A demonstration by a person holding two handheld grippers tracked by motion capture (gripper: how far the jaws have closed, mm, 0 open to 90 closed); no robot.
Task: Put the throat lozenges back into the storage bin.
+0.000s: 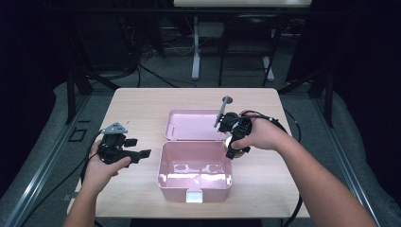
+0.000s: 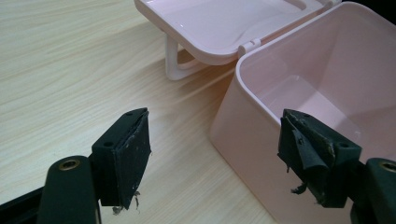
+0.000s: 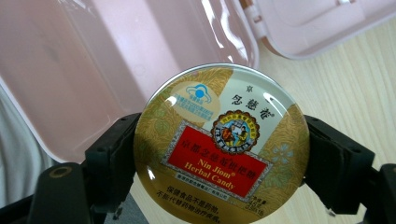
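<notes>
A pink plastic box (image 1: 195, 176) stands open in the middle of the table, its lid (image 1: 191, 126) folded back flat behind it. My right gripper (image 1: 235, 145) hovers at the box's right rear corner, shut on a round gold candy tin (image 3: 221, 143) with a red "Nin Jiom Herbal Candy" label. The tin (image 1: 232, 143) sits just over the rim, with the box interior (image 3: 70, 70) behind it. My left gripper (image 1: 142, 153) is held left of the box, open and holding nothing. Its pads (image 2: 131, 156) point at the box's near wall (image 2: 247, 154).
The light wooden table (image 1: 142, 109) has free surface left and right of the box. A white latch (image 1: 194, 196) hangs on the box's front wall. Beyond the table's far edge stand dark chair and desk legs (image 1: 196, 52) with cables on the floor.
</notes>
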